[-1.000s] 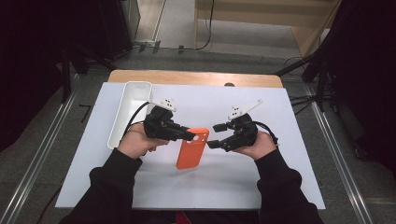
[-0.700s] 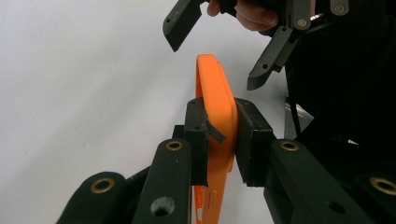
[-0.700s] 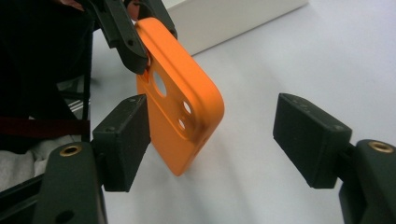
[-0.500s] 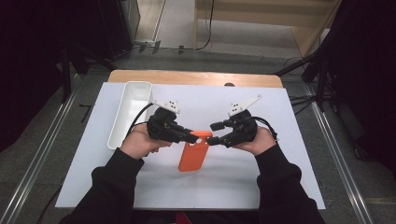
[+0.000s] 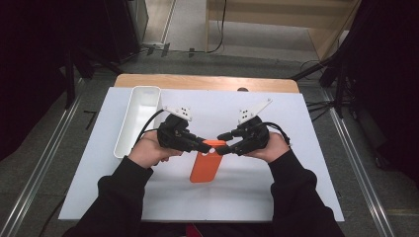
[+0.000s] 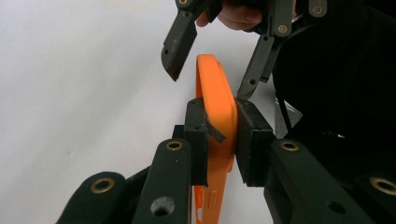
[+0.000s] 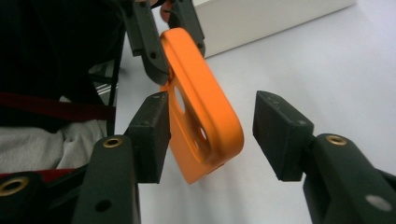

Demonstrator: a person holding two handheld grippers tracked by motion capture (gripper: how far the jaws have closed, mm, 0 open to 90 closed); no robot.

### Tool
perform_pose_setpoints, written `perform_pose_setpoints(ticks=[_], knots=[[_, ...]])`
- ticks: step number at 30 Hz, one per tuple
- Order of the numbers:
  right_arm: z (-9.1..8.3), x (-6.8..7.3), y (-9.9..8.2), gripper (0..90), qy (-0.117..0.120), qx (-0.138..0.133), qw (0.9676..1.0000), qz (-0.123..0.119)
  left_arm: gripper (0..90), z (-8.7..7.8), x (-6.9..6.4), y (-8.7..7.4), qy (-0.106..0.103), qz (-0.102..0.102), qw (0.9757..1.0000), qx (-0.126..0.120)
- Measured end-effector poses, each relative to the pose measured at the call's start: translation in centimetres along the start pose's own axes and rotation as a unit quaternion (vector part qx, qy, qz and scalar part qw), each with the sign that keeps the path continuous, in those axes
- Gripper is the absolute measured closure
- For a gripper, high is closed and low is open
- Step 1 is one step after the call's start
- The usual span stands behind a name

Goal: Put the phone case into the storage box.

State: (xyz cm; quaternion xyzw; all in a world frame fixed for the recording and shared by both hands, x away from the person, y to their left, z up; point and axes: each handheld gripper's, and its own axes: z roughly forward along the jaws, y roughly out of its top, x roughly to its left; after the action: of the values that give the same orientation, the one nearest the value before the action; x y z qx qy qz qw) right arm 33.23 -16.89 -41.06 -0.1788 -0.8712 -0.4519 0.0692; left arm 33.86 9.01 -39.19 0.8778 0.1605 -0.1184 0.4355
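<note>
The right gripper has drawn in to the orange case, fingers just now closing around its top end, one pad short of contact (a handover, likely). The left gripper is clamped on the case mid-worktop. A white tray lies at ten o'clock, clear.

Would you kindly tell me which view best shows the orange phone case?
The high view: the orange phone case shows whole on the white mat. The left gripper view shows its edge clamped; the right gripper view shows its camera-hole end.
</note>
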Motion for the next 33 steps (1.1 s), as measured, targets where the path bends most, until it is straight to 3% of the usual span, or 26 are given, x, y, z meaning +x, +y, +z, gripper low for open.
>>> perform_pose_setpoints(ticks=[12,21,26,33], knots=[[0.09,0.02,-0.02,57.7,0.029,0.005,0.9995,-0.011,76.4,0.29,0.09,-0.08,-0.015,-0.001,0.9998,0.011],[0.04,-0.21,-0.21,71.2,0.049,0.013,0.9984,-0.025,75.7,0.34,0.03,-0.16,-0.022,0.006,0.9996,0.014],[0.0,-0.1,-0.1,73.9,0.064,0.019,0.9973,-0.029,74.6,0.3,0.05,-0.19,-0.025,0.01,0.9995,0.015],[-0.12,0.18,0.06,74.3,0.064,0.021,0.9973,-0.031,72.9,0.21,0.02,-0.22,-0.027,0.014,0.9994,0.013]])
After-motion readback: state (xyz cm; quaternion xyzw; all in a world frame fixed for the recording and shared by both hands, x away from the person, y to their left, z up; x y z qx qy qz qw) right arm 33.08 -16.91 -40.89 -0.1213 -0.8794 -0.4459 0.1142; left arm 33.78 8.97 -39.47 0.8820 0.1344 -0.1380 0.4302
